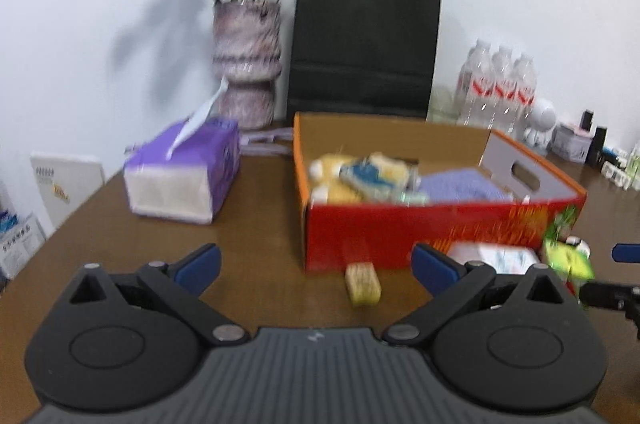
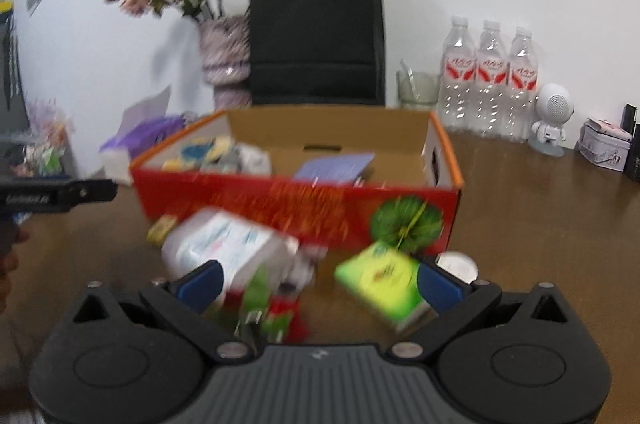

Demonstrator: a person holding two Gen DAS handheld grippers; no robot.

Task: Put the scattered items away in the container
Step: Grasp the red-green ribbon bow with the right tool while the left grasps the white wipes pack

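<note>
A brown tabletop (image 1: pixel 256 224) holds an open red cardboard box (image 1: pixel 400 228) at its middle, already part filled with a yellow soft item (image 1: pixel 332 176), a blue-and-yellow packet (image 1: pixel 374 174) and a lilac cloth (image 1: pixel 460 186).

The left claw (image 1: pixel 316 266) is spread wide and holds nothing. A small yellow block (image 1: pixel 363 283) lies on the tabletop between its blue pads, slightly right of centre and just beyond the tips, close against the near wall of the box.

The right claw (image 2: pixel 320 280) is also spread wide with nothing gripped. Scattered items lie near its pads, in front of the box: a white packet (image 2: pixel 224 244) tilted beside the left pad, a blurred red-and-green item (image 2: pixel 272 312) between the pads, and a green carton (image 2: pixel 380 280) just beside the right pad. A small white round lid (image 2: pixel 458 264) sits just beyond that pad.

Farther back stand a purple tissue box (image 1: pixel 184 176), a vase of flowers (image 1: pixel 246 60), a black paper bag (image 1: pixel 364 40) and three water bottles (image 2: pixel 490 80).
</note>
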